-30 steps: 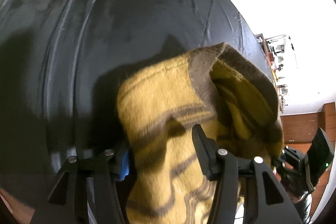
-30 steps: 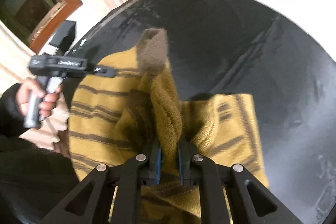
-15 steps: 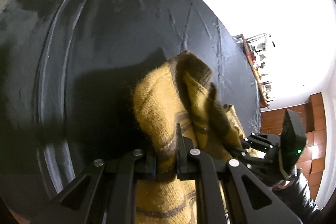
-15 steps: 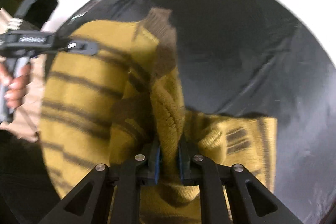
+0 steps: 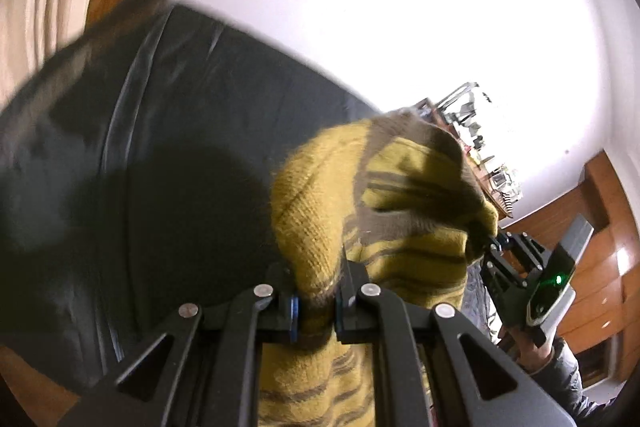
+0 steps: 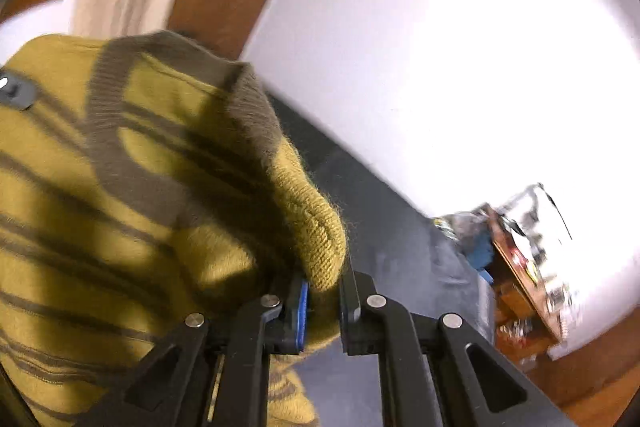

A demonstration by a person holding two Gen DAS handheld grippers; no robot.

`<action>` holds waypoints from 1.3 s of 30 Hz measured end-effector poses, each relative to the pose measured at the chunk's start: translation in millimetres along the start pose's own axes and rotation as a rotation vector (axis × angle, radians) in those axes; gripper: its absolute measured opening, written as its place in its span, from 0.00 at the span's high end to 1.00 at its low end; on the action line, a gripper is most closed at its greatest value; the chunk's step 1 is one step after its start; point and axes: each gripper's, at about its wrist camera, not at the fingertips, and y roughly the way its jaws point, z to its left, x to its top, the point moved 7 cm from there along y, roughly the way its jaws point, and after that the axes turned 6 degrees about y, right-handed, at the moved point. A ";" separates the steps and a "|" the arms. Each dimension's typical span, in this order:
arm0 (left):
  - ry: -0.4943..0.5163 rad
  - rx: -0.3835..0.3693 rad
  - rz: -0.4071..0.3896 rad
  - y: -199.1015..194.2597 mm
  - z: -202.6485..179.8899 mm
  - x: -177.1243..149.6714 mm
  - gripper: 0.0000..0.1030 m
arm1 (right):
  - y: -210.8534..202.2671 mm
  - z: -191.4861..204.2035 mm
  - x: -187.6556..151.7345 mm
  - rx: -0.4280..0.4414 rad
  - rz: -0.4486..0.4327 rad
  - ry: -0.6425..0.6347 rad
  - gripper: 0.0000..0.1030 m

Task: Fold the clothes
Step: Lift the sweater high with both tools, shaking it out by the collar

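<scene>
The left hand-held gripper [image 5: 316, 291] is pinching one bunch of the mustard striped sweater [image 5: 384, 227], and the right hand-held gripper [image 6: 324, 301] is clamping another. The sweater is hanging between them above the black table [image 5: 160, 147]. Judging by this, a lift-and-spread step is running; laying it flat comes next.

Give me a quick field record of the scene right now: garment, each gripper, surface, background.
garment: mustard-yellow knit sweater with brown stripes and brown collar, bunched and held between both grippers
left gripper: shut on a fold of the sweater
right gripper: shut on another fold of the sweater
surface: black cloth-covered table; whether the hanging part of the sweater touches it cannot be told
background: white wall, wooden panelling, cluttered shelf
image quality: motion blur in both views
</scene>
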 end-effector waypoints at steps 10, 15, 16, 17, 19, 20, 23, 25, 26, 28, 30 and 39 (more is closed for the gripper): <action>0.179 0.017 -0.370 -120.3 -97.5 29.3 0.87 | -133.2 -109.1 24.7 -0.173 -0.344 0.266 0.88; 0.256 0.019 -0.563 -184.9 -146.2 42.0 0.87 | -207.3 -150.8 56.4 -0.214 -0.567 0.375 0.88; 0.271 0.020 -0.602 -198.1 -156.0 44.4 0.87 | -223.1 -158.6 60.5 -0.219 -0.611 0.398 0.88; 0.287 0.020 -0.641 -211.4 -165.9 46.7 0.87 | -236.9 -163.3 61.6 -0.222 -0.644 0.413 0.88; 0.318 0.021 -0.718 -238.2 -185.8 51.1 0.87 | -266.0 -169.8 62.7 -0.233 -0.713 0.432 0.88; 0.343 0.038 -0.778 -256.4 -196.2 49.2 0.87 | -281.1 -172.1 63.0 -0.240 -0.748 0.438 0.88; 0.393 0.046 -0.878 -291.8 -211.0 40.2 0.87 | -322.7 -171.1 61.5 -0.284 -0.841 0.440 0.88; 0.427 0.040 -0.936 -314.0 -221.5 32.9 0.87 | -339.9 -177.1 57.0 -0.292 -0.879 0.455 0.88; 0.423 0.015 -0.933 -318.5 -222.3 32.1 0.86 | -345.2 -181.7 54.3 -0.286 -0.891 0.469 0.88; 0.404 -0.002 -0.912 -323.6 -218.0 31.7 0.86 | -351.5 -189.5 49.4 -0.267 -0.899 0.488 0.88; 0.386 -0.005 -0.900 -331.3 -213.8 29.7 0.86 | -357.3 -190.4 46.0 -0.268 -0.899 0.480 0.88; 0.432 0.072 -0.974 -338.8 -218.8 -8.4 0.85 | -385.2 -179.2 40.9 -0.289 -0.932 0.411 0.88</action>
